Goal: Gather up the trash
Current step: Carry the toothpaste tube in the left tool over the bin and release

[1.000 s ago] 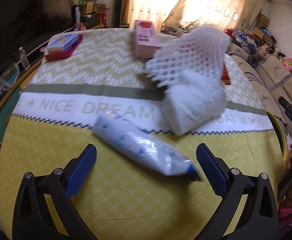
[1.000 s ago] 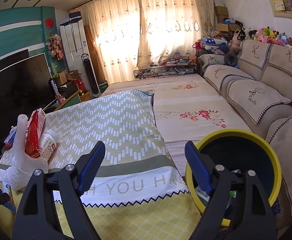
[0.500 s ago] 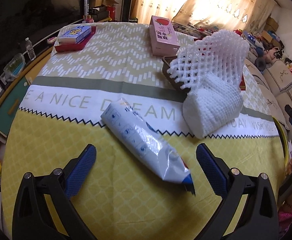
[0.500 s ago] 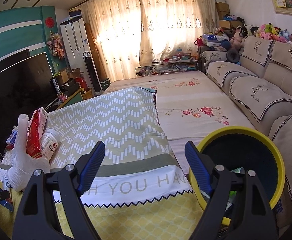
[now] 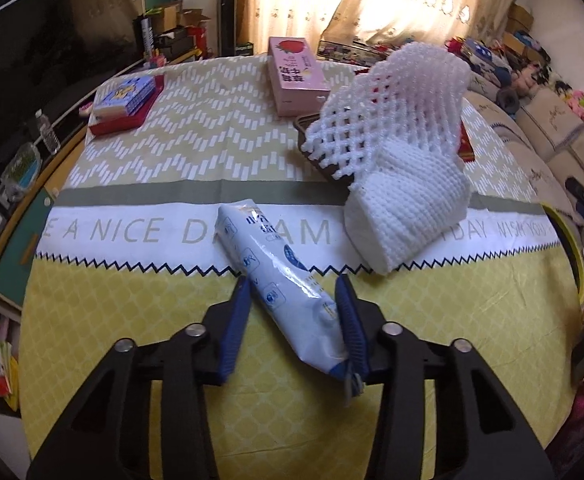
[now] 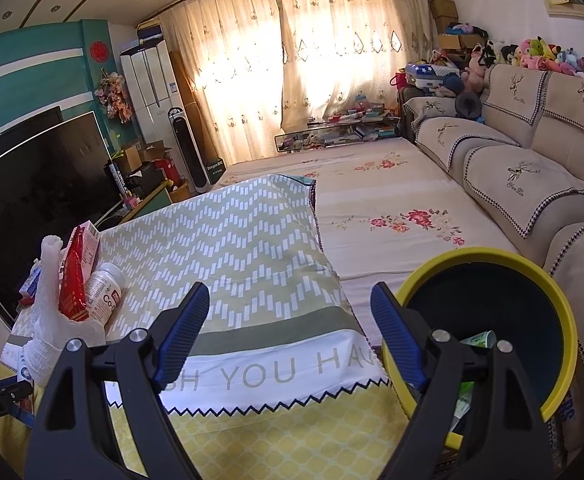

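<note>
A white plastic wrapper with blue print (image 5: 276, 280) lies on the yellow part of the tablecloth. My left gripper (image 5: 295, 300) has closed its blue pads on the wrapper's near half. A white foam net sleeve (image 5: 395, 160) lies just beyond, to the right; it also shows in the right wrist view (image 6: 48, 320). My right gripper (image 6: 288, 328) is open and empty, held over the table's right edge. A yellow-rimmed bin (image 6: 491, 320) with some trash inside stands right of it, beside the table.
A pink box (image 5: 295, 72) and a red tray with a blue book (image 5: 124, 100) sit at the far side. A red packet (image 6: 72, 276) and a white pill bottle (image 6: 104, 288) lie by the foam net. A sofa (image 6: 531, 168) stands to the right.
My left gripper has moved forward and closed its jaws on the white wrapper. The right gripper has barely moved and stays open.
</note>
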A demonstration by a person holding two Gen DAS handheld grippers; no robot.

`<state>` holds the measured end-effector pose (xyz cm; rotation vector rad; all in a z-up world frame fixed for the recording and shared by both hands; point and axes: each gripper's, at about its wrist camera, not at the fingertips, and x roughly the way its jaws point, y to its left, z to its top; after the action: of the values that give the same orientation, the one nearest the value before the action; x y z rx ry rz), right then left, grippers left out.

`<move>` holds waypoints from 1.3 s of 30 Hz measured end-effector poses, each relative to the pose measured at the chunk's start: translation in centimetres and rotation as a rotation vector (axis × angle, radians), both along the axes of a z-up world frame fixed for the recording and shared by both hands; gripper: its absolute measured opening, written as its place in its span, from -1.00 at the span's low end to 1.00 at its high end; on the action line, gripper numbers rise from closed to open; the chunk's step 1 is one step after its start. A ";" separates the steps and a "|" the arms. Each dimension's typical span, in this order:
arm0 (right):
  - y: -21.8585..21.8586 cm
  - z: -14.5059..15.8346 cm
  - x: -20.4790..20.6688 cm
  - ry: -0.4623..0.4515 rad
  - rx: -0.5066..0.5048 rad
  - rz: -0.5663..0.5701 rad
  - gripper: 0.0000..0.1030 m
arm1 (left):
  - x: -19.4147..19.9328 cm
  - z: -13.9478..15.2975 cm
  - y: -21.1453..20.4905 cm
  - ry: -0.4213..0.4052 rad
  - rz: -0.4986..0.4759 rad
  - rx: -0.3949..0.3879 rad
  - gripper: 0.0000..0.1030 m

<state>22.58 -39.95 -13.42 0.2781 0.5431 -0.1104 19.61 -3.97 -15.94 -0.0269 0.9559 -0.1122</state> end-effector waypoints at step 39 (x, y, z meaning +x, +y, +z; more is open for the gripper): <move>-11.5 5.4 -12.8 -0.153 -0.081 -0.321 0.53 | 1.9 8.9 -27.4 -0.190 -0.731 -0.210 -0.48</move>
<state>9.76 -51.44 -8.04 0.2908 0.3377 -0.4175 21.54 -31.33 -7.02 0.1400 0.7224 -0.8746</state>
